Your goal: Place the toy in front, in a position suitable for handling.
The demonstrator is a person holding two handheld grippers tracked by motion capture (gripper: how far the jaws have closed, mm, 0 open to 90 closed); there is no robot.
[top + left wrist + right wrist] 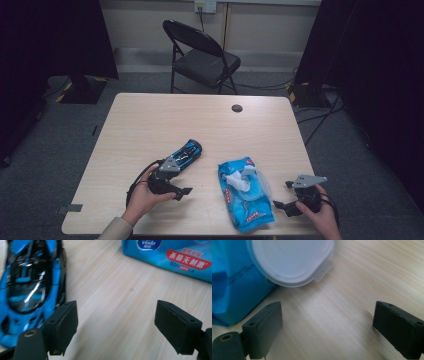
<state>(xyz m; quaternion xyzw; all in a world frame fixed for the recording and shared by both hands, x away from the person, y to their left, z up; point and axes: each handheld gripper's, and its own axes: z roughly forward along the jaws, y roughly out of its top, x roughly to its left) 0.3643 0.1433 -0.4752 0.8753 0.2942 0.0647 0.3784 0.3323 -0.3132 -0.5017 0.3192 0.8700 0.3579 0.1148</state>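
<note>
Wet-wipe pack [245, 195] lies flat on the counter [150, 125], near its front edge, right of centre; I take it as my landmark. Its white flip lid [248, 170] stands open at the pack's far end, and a white wipe [236, 181] pokes up from the opening. My right claw [284, 196] sits just to the right of the pack, low over the counter, pointing toward it. In the right gripper view the pads [263, 327] stand wide apart with bare wood between them; the lid [292, 260] and blue wrapper [234, 287] lie just ahead, clear of both pads. My left claw [184, 192] is left of the pack, well apart from it, jaws spread and holding nothing. In the left gripper view the pads [62, 325] frame empty counter, with the pack's printed side [175, 257] farther ahead. A blue toy car [184, 155] rests on the counter left of the pack and a little farther back; in the left gripper view its nose [22, 315] lies just beside my left-hand pad, contact not clear.
</note>
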